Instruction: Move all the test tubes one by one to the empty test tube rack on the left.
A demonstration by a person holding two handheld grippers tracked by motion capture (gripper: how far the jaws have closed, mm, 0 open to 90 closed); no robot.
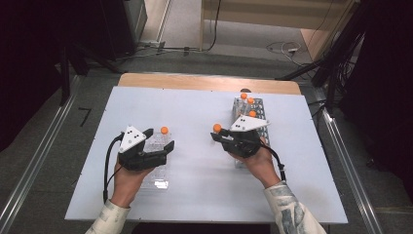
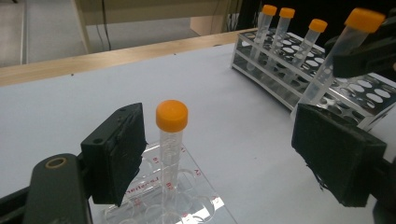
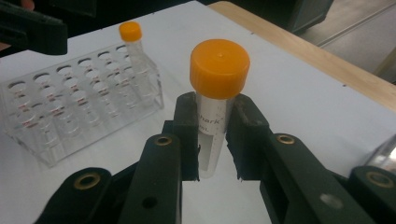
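Over mid-table, step: right gripper clamps orange-capped tube, carrying it toward clear rack.
Left gripper: jaws wide around a standing tube.
Next: likely lower upright into a free hole.

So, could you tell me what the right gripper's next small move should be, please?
Probably carry the held tube leftward to the clear rack and lower it into a free hole: the right gripper is shut on it, and that rack holds one tube.

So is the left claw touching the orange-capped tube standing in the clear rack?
Apart. The left gripper view shows the left claw open, with white table visible between each pad and the tube.
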